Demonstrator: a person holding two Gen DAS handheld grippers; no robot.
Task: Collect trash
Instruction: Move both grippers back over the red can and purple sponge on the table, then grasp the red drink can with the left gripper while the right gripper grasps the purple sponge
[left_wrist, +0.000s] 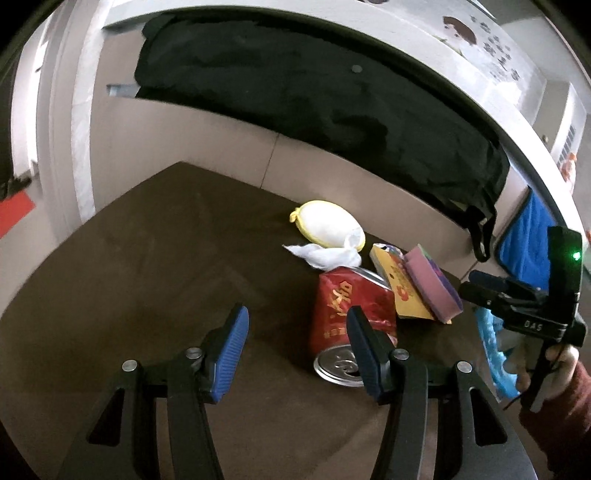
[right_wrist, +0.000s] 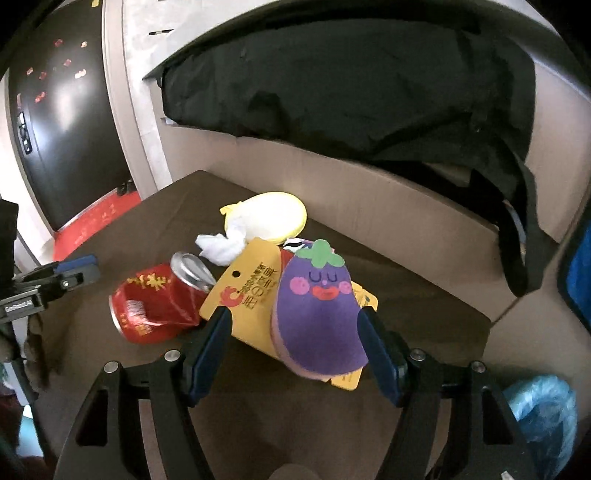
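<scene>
A crushed red can (left_wrist: 345, 314) lies on the brown table (left_wrist: 147, 277), its silver top toward me; it also shows in the right wrist view (right_wrist: 155, 306). My left gripper (left_wrist: 295, 349) is open, its right finger just in front of the can. A crumpled white tissue (left_wrist: 325, 256) lies behind the can, and shows too in the right wrist view (right_wrist: 221, 247). My right gripper (right_wrist: 295, 341) is open, its fingers on either side of a purple eggplant sponge (right_wrist: 317, 317) on a yellow card (right_wrist: 243, 291). The right gripper shows in the left wrist view (left_wrist: 480, 288).
A yellow-rimmed white pouch (left_wrist: 327, 223) lies at the back of the table. A black bag (left_wrist: 332, 99) hangs over a cardboard box (right_wrist: 369, 206) behind. A blue plastic bag (right_wrist: 543, 417) sits at the right, a blue cloth (left_wrist: 524, 240) farther back.
</scene>
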